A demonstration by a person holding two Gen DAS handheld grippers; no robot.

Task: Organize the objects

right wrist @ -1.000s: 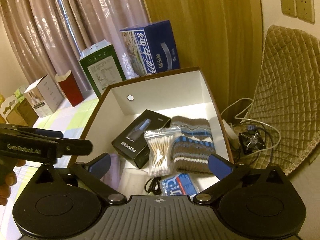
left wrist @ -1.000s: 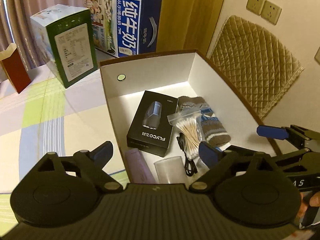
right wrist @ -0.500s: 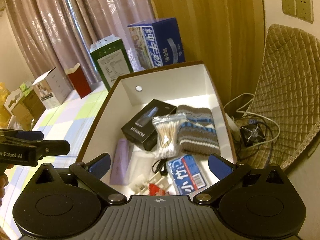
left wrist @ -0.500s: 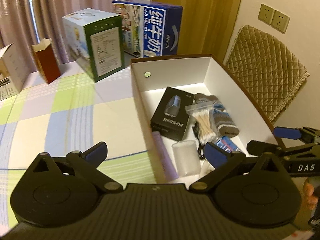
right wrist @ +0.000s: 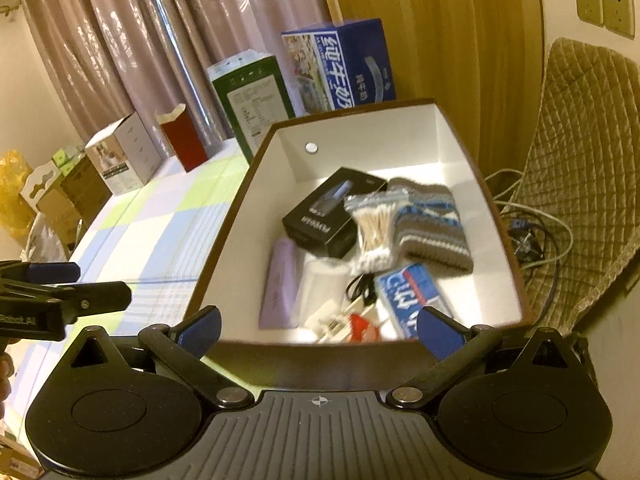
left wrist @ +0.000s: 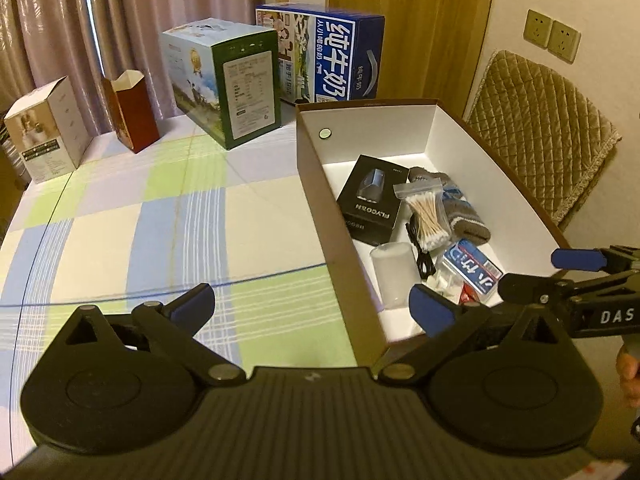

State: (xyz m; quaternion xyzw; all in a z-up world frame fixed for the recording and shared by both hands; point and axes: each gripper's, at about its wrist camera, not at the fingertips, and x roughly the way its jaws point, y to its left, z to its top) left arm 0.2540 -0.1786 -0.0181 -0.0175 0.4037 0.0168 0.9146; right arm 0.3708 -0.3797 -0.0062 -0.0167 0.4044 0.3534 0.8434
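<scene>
The small items — black shaver carton (right wrist: 334, 210), clear bag of cotton swabs (right wrist: 374, 226), striped knitted sock (right wrist: 434, 226), lilac tube (right wrist: 280, 284) — are found gathered in the white-lined brown cardboard box (left wrist: 316, 184), and the checked worktop (left wrist: 160, 232) beside it is seen bare, so the task is judged near complete. Left gripper (left wrist: 312, 306) and right gripper (right wrist: 318, 328) are both noted with fingers spread wide, nothing held. Items at the box's near end are blurred and partly hidden — not identified.

Box (right wrist: 256, 168) near wall blurred in right wrist view; small white and red items (right wrist: 352, 322) at near end unidentifiable; purple item hidden from left wrist view.
</scene>
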